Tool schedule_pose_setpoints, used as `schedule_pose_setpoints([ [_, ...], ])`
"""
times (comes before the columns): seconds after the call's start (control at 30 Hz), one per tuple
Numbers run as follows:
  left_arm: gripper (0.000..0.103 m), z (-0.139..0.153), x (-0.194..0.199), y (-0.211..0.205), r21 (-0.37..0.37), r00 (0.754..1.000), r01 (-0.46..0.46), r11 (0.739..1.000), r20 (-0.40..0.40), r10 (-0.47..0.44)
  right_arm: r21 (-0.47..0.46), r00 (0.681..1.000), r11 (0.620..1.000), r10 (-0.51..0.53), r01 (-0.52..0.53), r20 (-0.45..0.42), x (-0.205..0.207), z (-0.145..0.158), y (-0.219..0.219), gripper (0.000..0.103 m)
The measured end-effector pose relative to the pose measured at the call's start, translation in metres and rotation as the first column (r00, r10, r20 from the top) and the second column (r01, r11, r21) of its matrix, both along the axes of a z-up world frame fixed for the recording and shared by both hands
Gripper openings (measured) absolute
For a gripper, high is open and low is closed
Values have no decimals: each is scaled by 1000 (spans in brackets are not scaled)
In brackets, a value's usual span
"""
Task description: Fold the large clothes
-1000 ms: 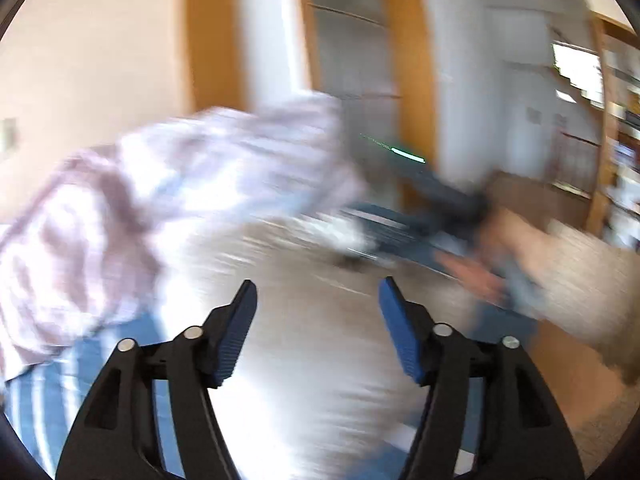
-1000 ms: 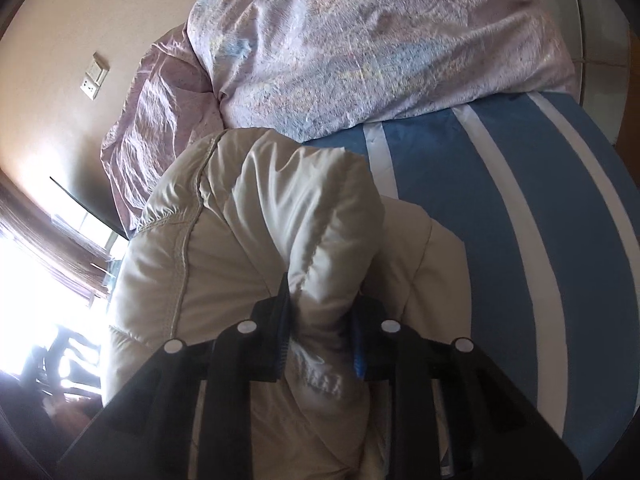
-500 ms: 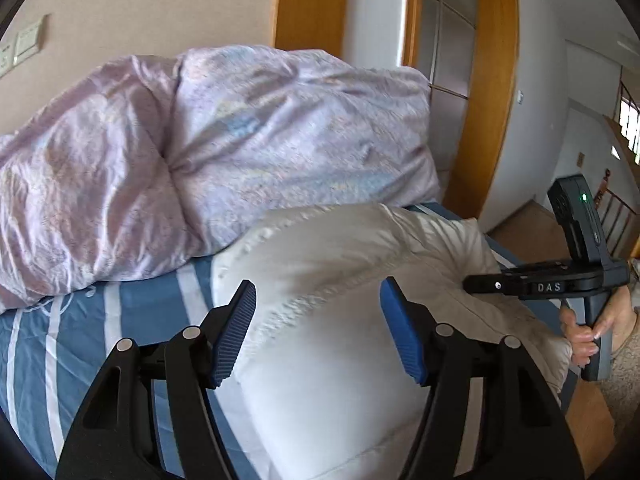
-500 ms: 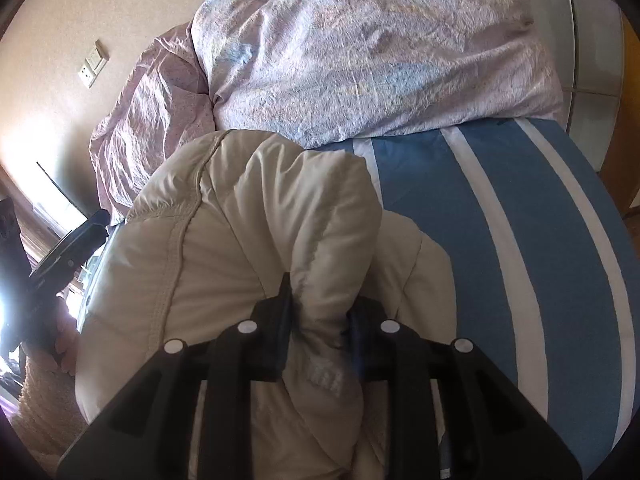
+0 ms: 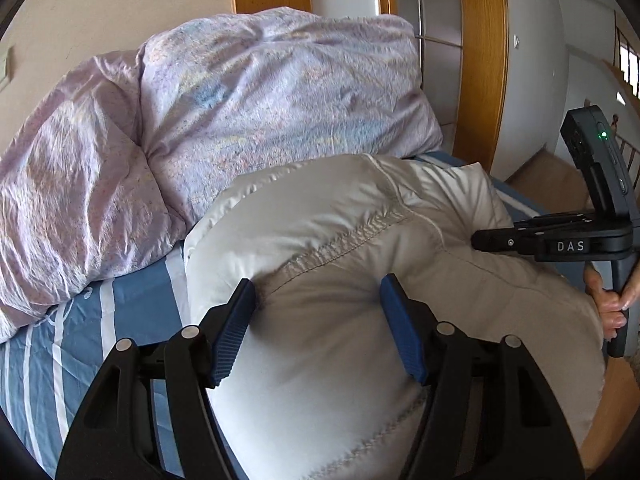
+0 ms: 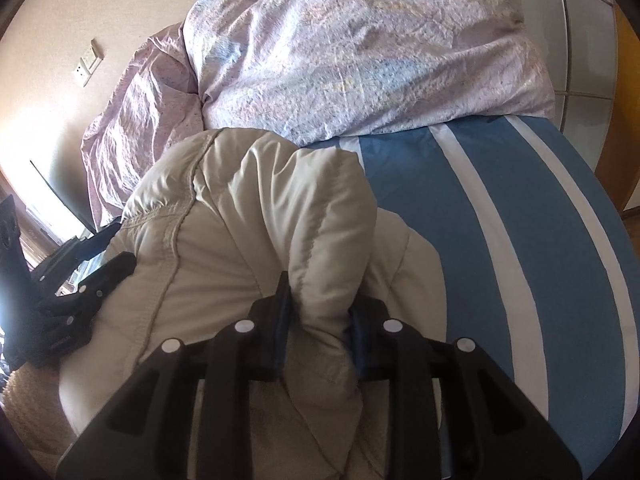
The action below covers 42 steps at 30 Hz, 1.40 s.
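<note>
On the striped bed, my right gripper pinches the jacket; its jaws have just eased slightly. My left gripper is spread, seemingly astride a fold.

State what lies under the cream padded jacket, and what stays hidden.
Under the cream padded jacket lies the blue-and-white striped sheet, showing at its edges. Whatever is beneath the jacket's middle is covered, so it cannot be seen.

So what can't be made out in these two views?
- Jacket: its lower part is hidden behind the left claw in the left view and behind the right claw in the right view.
- Bed sheet: the far end lies under the duvet.
- Person: only a hand shows, cut off by the edge of the left view.
</note>
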<state>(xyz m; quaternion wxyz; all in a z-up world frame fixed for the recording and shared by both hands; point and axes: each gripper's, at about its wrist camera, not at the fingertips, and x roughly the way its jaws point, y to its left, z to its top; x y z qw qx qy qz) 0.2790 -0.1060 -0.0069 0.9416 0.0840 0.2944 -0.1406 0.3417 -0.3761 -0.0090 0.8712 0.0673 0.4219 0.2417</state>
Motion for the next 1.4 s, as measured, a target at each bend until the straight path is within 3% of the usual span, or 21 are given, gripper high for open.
schedule_pose_setpoints([
  [0.33, 66, -12, 1, -10, 48, 999, -15, 999, 31, 13, 31, 1000, 999, -17, 17, -1, 2, -19, -2, 29],
  [0.77, 67, -27, 4, -19, 80, 998, -34, 996, 58, 29, 125, 996, 991, -29, 40, -88, 11, -32, -11, 30],
  [0.9, 67, -26, 2, -19, 83, 998, -33, 996, 63, 28, 149, 990, 985, -70, 88, -122, 14, -13, -19, 39],
  [1.0, 68, -25, 2, -19, 82, 998, -33, 996, 61, 28, 193, 991, 974, -106, 121, -85, 16, 6, -25, 53],
  [1.07, 68, -24, 2, -20, 86, 998, -35, 996, 62, 29, 198, 991, 972, -112, 126, -78, 23, 14, -23, 54],
  [1.13, 68, -25, 3, -21, 90, 998, -38, 995, 63, 33, 148, 988, 979, -132, 142, -76, 31, 15, -15, 50],
  [1.17, 68, -25, 3, -22, 96, 998, -40, 995, 60, 34, 123, 987, 981, -141, 150, -72, 33, 13, -12, 31],
  [1.2, 68, -24, 4, -24, 107, 998, -42, 993, 57, 36, 98, 986, 983, -149, 155, -71, 34, 11, -9, 28],
  [1.3, 68, -23, 6, -32, 147, 998, -41, 988, 51, 34, 28, 981, 982, -183, 185, -63, 35, 2, -8, 24],
  [1.4, 68, -24, 5, -39, 177, 998, -46, 983, 60, 36, 25, 978, 981, -191, 194, -84, 38, -11, -12, 25],
])
